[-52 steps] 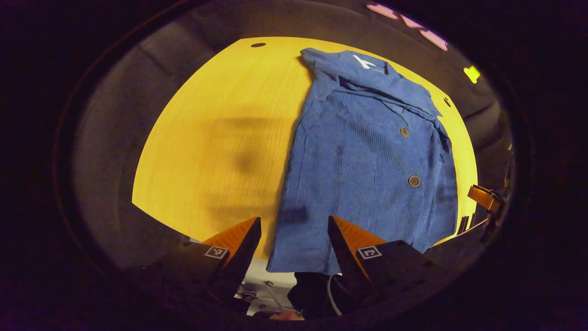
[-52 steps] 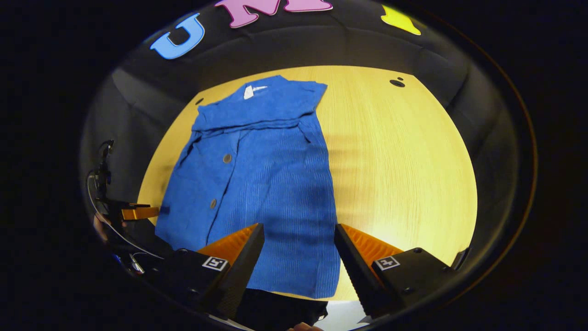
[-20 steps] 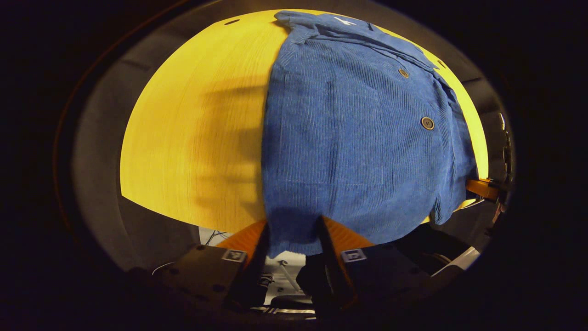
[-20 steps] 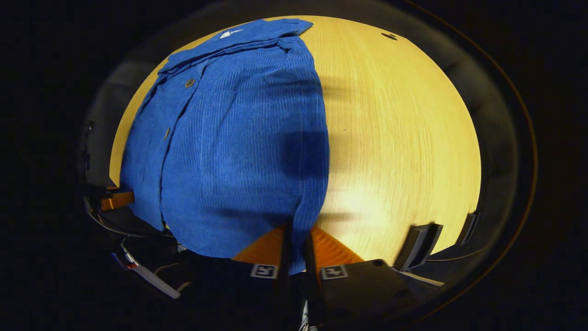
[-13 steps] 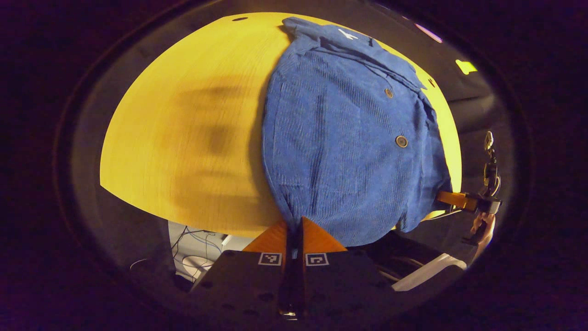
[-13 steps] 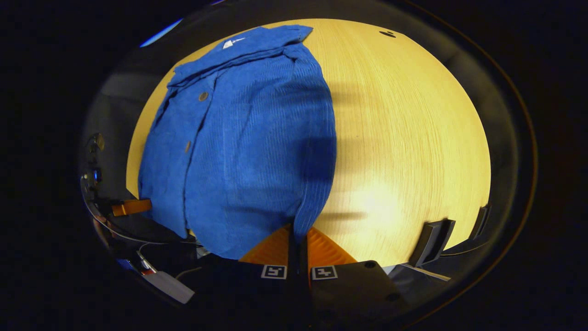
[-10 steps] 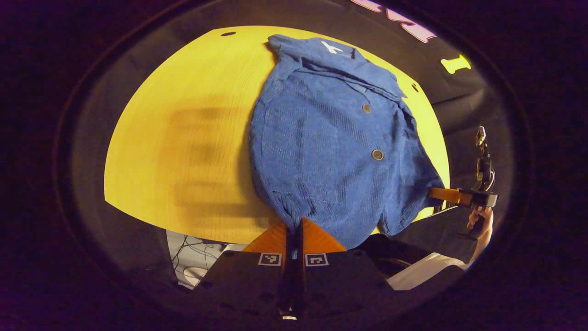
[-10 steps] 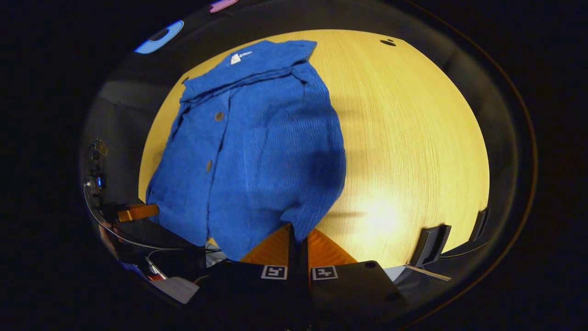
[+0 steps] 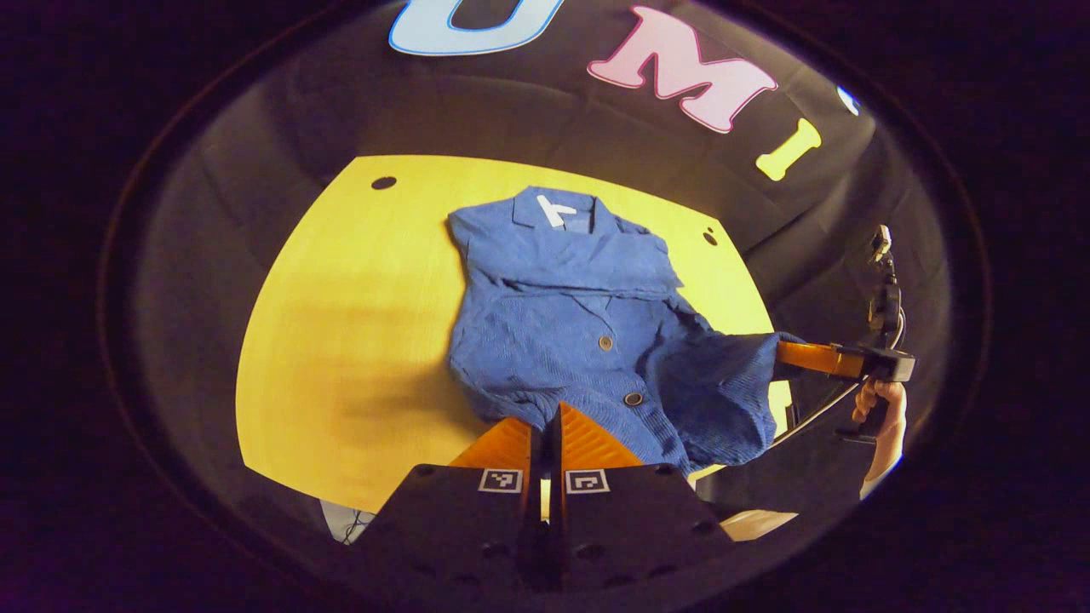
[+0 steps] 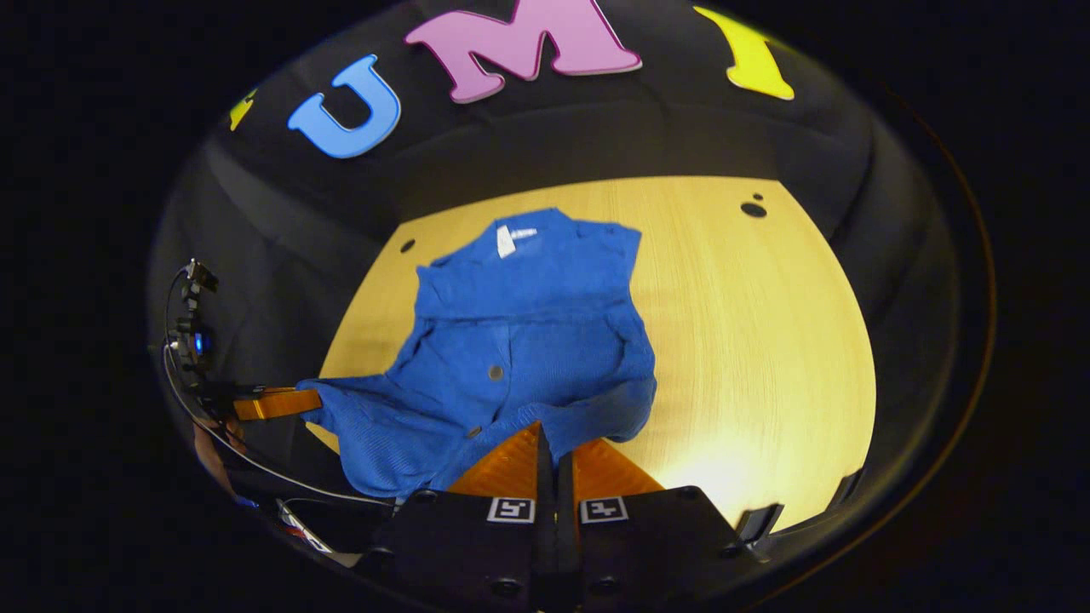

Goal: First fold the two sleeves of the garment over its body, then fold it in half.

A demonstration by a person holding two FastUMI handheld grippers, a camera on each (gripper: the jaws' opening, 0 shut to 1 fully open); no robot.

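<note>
Two grippers are each clamped on the bottom hem of a blue corduroy button-front shirt (image 9: pixel 579 323) on a round yellow wooden table (image 9: pixel 341 340). In the left gripper view, the left gripper (image 9: pixel 545 421) has its fingers pressed together with no visible gap, and a corner of the hem is pinched between the tips. In the right gripper view, the right gripper (image 10: pixel 549 438) is likewise fully closed, with the other hem corner caught between its tips.

The shirt lies face up, its collar and a white neck label (image 10: pixel 504 240) at the far side of the table. Both sleeves are folded over the chest, forming a flat band just below the collar. The lower part of the shirt is raised off the table and sags between the two grippers, while the upper part lies flat. Two round buttons (image 9: pixel 605 342) show on the front placket.

In the left gripper view, the right gripper also appears farther off at the right edge, held by a hand (image 9: pixel 881 409), with fabric bunched at its tips. Small dark holes (image 10: pixel 753 209) mark the tabletop near its far rim.
</note>
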